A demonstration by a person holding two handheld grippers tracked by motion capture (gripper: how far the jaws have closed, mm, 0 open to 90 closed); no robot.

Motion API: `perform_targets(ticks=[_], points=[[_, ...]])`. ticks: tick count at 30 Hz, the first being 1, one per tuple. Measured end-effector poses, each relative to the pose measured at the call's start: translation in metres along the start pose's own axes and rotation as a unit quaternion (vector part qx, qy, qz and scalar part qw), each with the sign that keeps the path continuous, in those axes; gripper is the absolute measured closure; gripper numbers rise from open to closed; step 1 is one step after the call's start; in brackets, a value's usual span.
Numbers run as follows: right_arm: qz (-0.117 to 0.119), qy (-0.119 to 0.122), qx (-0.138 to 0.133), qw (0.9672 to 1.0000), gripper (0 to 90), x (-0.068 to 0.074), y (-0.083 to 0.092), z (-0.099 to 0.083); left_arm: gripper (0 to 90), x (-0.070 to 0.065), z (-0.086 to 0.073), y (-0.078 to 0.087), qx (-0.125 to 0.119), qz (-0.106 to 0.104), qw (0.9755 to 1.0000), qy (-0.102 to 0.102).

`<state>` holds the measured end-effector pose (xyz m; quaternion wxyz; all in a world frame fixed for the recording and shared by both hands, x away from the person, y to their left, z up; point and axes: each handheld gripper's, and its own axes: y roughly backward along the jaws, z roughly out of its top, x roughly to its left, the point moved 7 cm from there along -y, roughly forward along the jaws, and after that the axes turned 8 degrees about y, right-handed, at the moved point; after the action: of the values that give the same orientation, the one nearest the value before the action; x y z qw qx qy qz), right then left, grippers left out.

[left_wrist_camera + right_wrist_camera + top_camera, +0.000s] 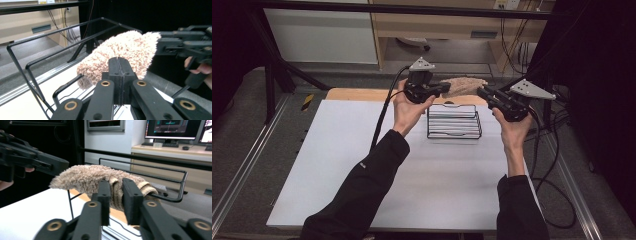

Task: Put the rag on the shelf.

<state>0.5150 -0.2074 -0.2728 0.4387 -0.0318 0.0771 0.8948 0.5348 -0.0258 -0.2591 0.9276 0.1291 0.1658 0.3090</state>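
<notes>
The left tool (443, 88) is clenched on one end of the fluffy beige cloth (466, 85), held above the wire rack (454, 121) near the surface's (362, 165) far edge; the right tool (482, 93) pinches the other end.

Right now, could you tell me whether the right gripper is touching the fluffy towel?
Touching: in the right gripper view, the right gripper has folds of the fluffy towel pinched between its two jaws.

A fluffy beige towel (466, 85), folded into a long roll, hung level in the air above the far rim of a black wire rack (454, 121) on the white worktop (412, 180).
</notes>
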Motion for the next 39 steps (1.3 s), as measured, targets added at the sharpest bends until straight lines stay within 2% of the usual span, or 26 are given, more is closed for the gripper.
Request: perform_targets(ticks=[5,8,10,12,17,19,21,26,35,39], points=[[0.009,0.004,0.012,0.9999,61.9,0.002,0.008,0.010,89.8,0.001,-0.005,-0.003,0.004,0.003,1.0000,-0.007],[0.018,-0.004,0.001,0.9998,58.2,0.004,0.013,0.019,89.8,0.001,-0.009,-0.005,0.011,0.006,0.9998,-0.013],[0.021,-0.007,0.001,0.9997,60.3,0.006,0.014,0.024,89.8,0.003,-0.013,-0.007,0.017,0.009,0.9997,-0.016],[0.020,-0.006,0.014,0.9997,68.1,0.007,0.011,0.023,89.8,0.004,-0.017,-0.010,0.019,0.013,0.9996,-0.018],[0.032,-0.022,0.063,0.9973,84.9,0.010,0.000,0.005,89.8,0.006,-0.024,-0.012,0.020,0.014,0.9995,-0.022],[0.027,-0.025,0.084,0.9958,87.8,0.009,-0.004,-0.007,89.8,0.008,-0.027,-0.013,0.022,0.016,0.9994,-0.021],[0.019,-0.032,0.091,0.9952,89.0,0.005,-0.006,-0.015,89.8,0.009,-0.029,-0.015,0.026,0.019,0.9993,-0.021],[-0.006,-0.050,0.098,0.9939,89.5,-0.006,-0.011,-0.032,89.8,0.011,-0.031,-0.020,0.023,0.025,0.9992,-0.021],[-0.009,-0.046,0.092,0.9946,87.8,-0.007,-0.012,-0.034,89.6,0.010,-0.032,-0.020,0.020,0.024,0.9993,-0.022],[0.001,-0.040,0.082,0.9959,81.9,-0.002,-0.006,-0.032,85.6,0.009,-0.032,-0.013,0.017,0.018,0.9995,-0.020]])
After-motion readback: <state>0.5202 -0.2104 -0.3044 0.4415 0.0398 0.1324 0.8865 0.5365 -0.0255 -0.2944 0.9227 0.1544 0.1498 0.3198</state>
